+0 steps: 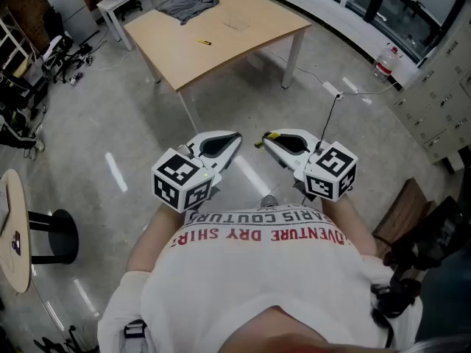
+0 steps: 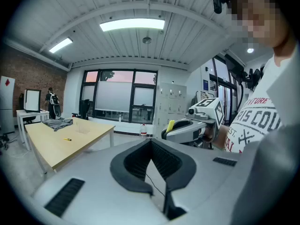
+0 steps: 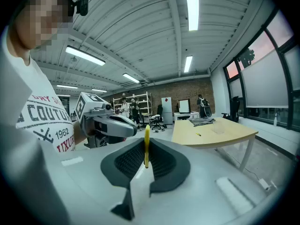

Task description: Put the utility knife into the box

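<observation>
The yellow utility knife (image 1: 204,43) lies on the wooden table (image 1: 243,54), far ahead of me; it is a small yellow mark in the left gripper view (image 2: 67,139) and the right gripper view (image 3: 198,134). A clear box (image 1: 237,22) stands on the same table beyond the knife. Both grippers are held close to my chest over the floor, well short of the table. My left gripper (image 1: 237,135) is shut and holds nothing. My right gripper (image 1: 266,138) is shut too, with a thin yellow strip (image 3: 146,146) showing at the seam of its jaws.
A grey cloth (image 1: 189,6) lies at the table's far end. A round side table (image 1: 11,230) and a black stand base (image 1: 55,235) are at my left. A water bottle (image 1: 383,59) and lockers (image 1: 434,94) line the right wall. A cable (image 1: 335,116) runs over the floor.
</observation>
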`<state>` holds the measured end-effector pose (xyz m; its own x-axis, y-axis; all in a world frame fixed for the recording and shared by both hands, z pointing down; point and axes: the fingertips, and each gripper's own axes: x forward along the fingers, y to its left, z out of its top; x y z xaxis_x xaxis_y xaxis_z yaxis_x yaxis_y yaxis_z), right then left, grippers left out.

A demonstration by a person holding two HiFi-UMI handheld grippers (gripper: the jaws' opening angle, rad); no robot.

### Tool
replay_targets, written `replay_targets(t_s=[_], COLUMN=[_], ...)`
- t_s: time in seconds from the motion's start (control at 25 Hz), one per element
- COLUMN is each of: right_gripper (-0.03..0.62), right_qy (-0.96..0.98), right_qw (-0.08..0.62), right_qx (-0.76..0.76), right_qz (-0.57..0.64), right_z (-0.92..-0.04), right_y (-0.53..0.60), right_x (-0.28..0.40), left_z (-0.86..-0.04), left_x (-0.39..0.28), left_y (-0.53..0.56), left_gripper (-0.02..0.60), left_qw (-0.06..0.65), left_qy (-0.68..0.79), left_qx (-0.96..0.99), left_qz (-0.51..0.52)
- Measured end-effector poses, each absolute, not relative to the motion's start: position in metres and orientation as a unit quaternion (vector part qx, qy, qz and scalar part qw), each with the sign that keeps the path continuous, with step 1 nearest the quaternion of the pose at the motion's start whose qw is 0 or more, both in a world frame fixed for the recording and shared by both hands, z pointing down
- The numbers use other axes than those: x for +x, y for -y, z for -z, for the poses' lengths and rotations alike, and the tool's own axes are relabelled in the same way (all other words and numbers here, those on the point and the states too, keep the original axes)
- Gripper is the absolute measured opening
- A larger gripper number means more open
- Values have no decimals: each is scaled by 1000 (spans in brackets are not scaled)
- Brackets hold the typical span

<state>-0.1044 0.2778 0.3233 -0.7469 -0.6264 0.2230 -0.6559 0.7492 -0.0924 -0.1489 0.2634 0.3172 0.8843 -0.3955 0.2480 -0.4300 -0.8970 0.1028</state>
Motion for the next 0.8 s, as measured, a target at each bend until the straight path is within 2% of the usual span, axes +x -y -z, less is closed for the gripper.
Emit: replay_targets(t_s=[0.8], right_gripper=[26], right_qy=[932], right_qw=[65], right_qx=[342], right_qz=[-97], right_z=[-319], right_y=[-271], right_x=[-101], left_z=[-321], left_x=[-150], left_y=[-256], left_gripper=[0], left_qw=[88], left_qy=[217], left_qx=[966], left_qz=[-105])
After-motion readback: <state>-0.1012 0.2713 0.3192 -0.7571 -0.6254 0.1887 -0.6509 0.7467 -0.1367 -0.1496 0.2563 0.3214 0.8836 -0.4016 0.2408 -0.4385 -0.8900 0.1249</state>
